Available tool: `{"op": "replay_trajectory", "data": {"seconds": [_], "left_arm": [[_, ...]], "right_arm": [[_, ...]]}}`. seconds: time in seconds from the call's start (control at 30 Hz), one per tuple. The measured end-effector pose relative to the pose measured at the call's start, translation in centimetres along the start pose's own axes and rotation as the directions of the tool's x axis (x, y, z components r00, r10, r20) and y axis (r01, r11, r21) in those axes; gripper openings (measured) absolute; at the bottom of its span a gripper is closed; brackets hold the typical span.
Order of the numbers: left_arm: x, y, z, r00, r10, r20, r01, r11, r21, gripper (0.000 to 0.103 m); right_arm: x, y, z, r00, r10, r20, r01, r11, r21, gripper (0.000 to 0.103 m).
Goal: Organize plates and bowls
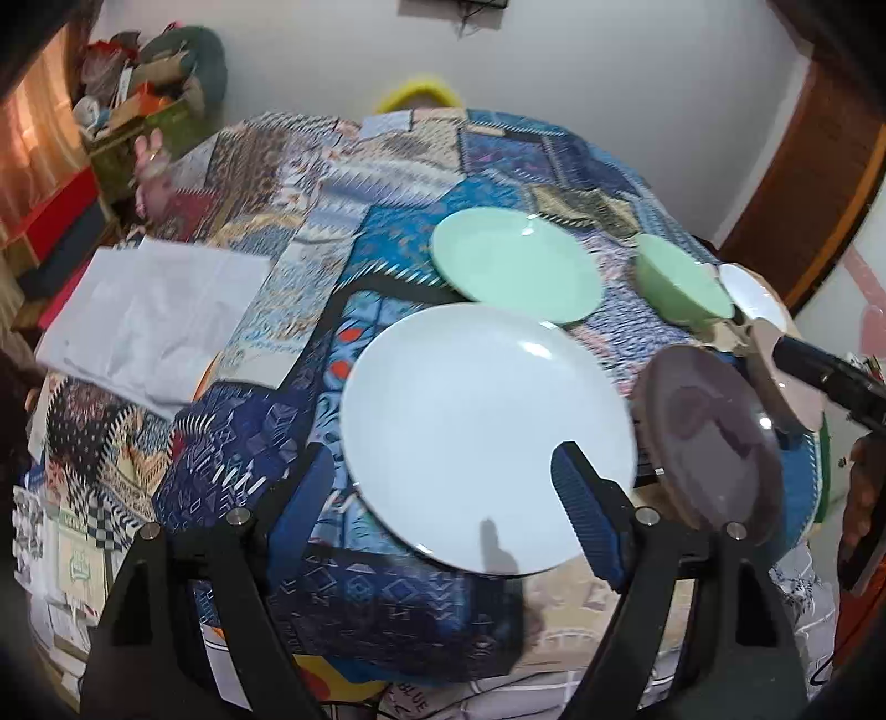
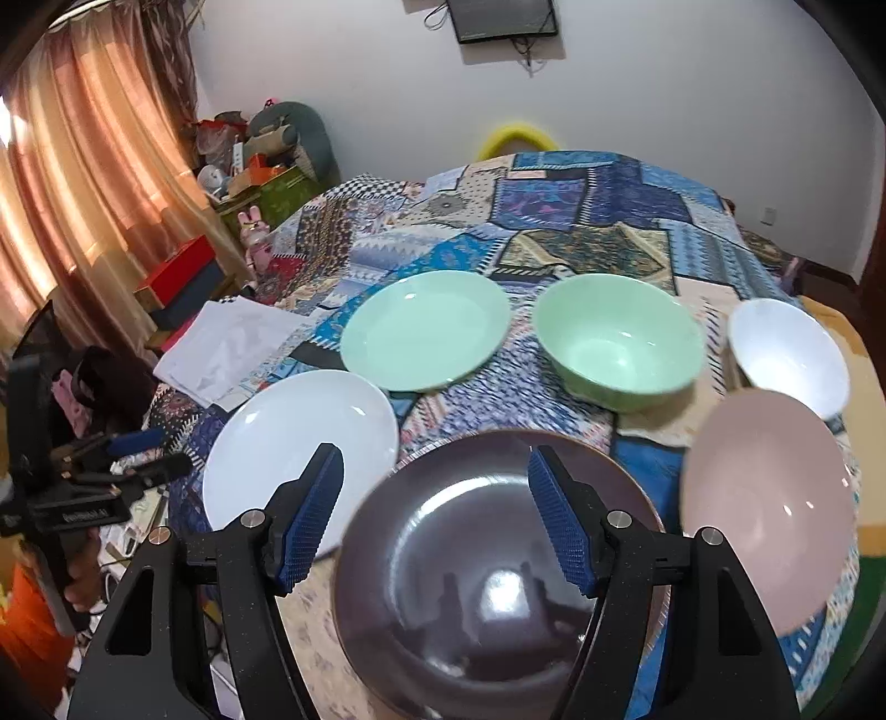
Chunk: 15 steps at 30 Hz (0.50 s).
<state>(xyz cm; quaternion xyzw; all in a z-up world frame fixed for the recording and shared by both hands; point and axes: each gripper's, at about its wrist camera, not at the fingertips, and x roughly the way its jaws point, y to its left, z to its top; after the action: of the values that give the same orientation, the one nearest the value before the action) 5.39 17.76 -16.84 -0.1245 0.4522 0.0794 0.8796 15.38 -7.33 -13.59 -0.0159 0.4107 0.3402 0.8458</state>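
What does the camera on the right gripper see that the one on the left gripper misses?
Only the right wrist view shows the pink bowl whole, the wall screen in full, and the left gripper off to the side, held in a hand.

Only the left wrist view shows the wooden door at right, and the right gripper reaching in from that side.

Both show the patchwork cloth, white plate, green plate, green bowl, white bowl, dark plate and white paper. Both grippers are open.
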Motion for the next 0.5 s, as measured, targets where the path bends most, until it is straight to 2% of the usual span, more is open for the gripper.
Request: {"op": "replay_trajectory", "data": {"seconds": [0.13,0.27,0.43,0.5], "left_arm": [[1.7,1.7,-0.5,0.999,-0.006,-0.043,0.005,0.999,-0.038,0.081],[2.6,3.0,-1.2,0.999,-0.004,-0.045,0.001,0.997,-0.074,0.080],[3.3,3.6,-1.7,0.998,-0.015,-0.065,0.010,0.997,-0.071,0.069],[3.7,4.0,-1.8,0.996,-0.036,-0.083,0.028,0.996,-0.085,0.060]], "right_arm": [[1.9,1.0,0.8,1.000,0.003,-0.030,-0.004,1.000,-0.027,0.066],[4.0,1.6,1.3,0.997,0.013,-0.075,-0.017,0.999,-0.045,0.066],[6.6,2.6,1.7,0.992,0.011,-0.123,-0.021,0.997,-0.081,0.066],[7.8,2.9,1.9,0.988,0.010,-0.155,-0.026,0.994,-0.102,0.066]]}}
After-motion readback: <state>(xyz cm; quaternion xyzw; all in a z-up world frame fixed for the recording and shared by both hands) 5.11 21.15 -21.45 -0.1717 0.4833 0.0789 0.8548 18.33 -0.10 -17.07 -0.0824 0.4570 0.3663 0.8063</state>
